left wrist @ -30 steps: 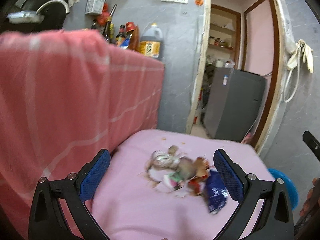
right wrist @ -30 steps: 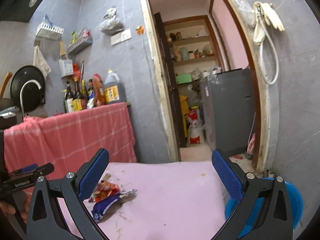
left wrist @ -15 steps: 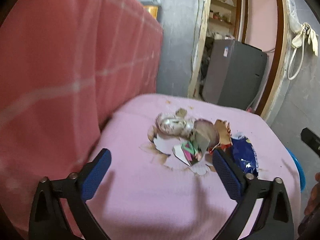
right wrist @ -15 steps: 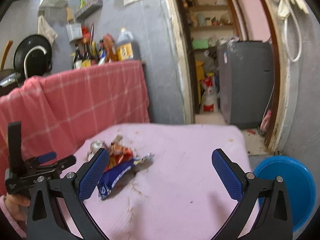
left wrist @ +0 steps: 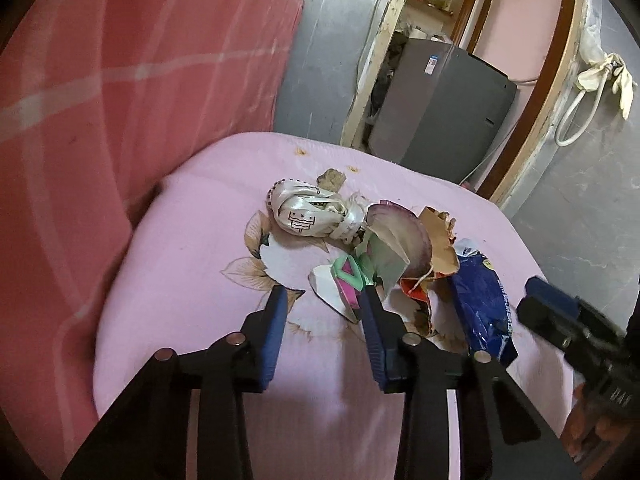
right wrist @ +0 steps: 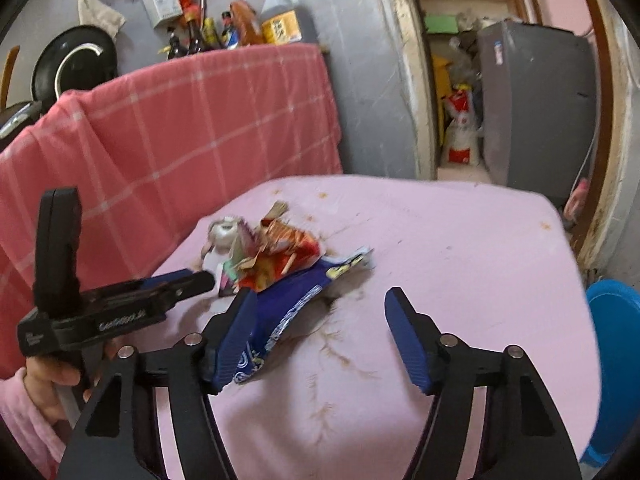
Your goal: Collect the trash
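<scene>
Left gripper (left wrist: 323, 304), jaws just narrowing, hangs half-open and empty beside the trash pile (left wrist: 360, 240) mid-table (left wrist: 192, 240). Right gripper (right wrist: 322, 312), also narrowing, seemingly brushes the blue wrapper (right wrist: 280, 312), ungripped.

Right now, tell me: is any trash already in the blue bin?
No: the part of the blue bin in view looks empty, and the trash pile lies on the pink cloth.

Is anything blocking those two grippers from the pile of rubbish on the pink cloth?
Nothing visible does. The left gripper and right gripper, jaws just closing, sit at the near edge of the trash pile; only bare pink cloth lies between.
</scene>
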